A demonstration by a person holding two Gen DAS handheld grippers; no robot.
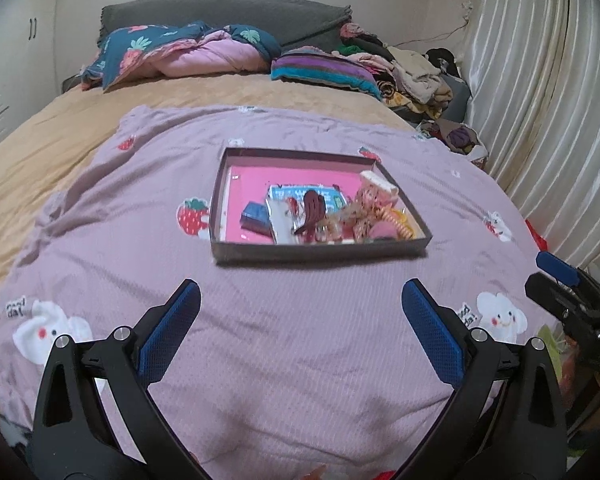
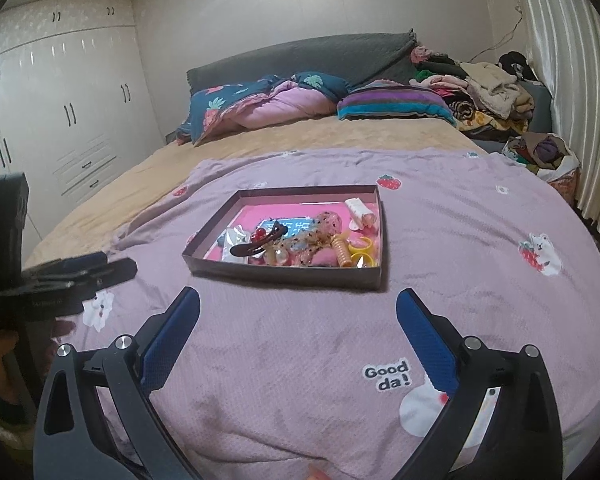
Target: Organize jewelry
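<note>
Grippers wide and empty, tray ahead on open blanket

Tray first: the shallow dark cardboard tray with the pink floor [image 1: 320,249] lies flat on the lilac strawberry-print blanket [image 1: 284,360], straight ahead of both your grippers and well apart from them. Its near wall faces you, and bare blanket runs on every side of it. The heap of hair clips, beads and rings [image 2: 300,246] crowds the near half of the tray, with a yellow ring [image 2: 362,260] just inside the near right corner, while the far left of the pink floor stays bare.

Your left gripper [image 1: 300,298] hovers over the blanket with its blue-padded jaws spread wide and nothing between them. Your right gripper [image 2: 298,306] stands the same, jaws wide, only blanket between the pads. Each tool shows at the edge of the other's view, so they sit side by side with a gap between.

Beyond the blanket's far edge lies a tan bedsheet [image 2: 300,136], then a rumpled quilt and a striped pillow against the grey headboard. White pleated curtains [image 1: 540,120] close off your right side, and white wardrobe doors [image 2: 60,100] stand off to the left
</note>
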